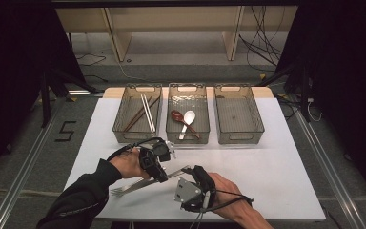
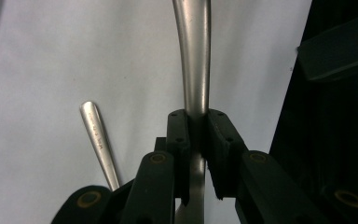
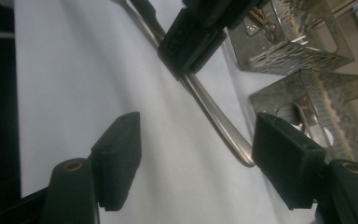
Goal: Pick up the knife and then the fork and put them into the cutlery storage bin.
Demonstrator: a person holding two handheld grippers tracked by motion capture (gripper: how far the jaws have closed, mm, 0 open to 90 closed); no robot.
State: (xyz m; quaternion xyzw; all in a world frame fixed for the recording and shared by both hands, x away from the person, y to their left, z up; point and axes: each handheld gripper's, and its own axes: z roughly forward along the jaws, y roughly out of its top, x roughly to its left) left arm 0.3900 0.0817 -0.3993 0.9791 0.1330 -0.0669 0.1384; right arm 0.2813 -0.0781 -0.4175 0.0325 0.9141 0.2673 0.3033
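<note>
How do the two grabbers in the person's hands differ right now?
The left gripper is shut on a metal fork, pinching its handle; the right gripper stands open, holding nothing, with the fork's handle end between its jaws. Both are black, two-jawed and held over the white table.

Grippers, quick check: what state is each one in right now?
Left gripper: shut on the silver metal fork, clamped on its handle.
Right gripper: open, holding nothing; the fork's handle end lies between its jaws, not pressed by them.
</note>
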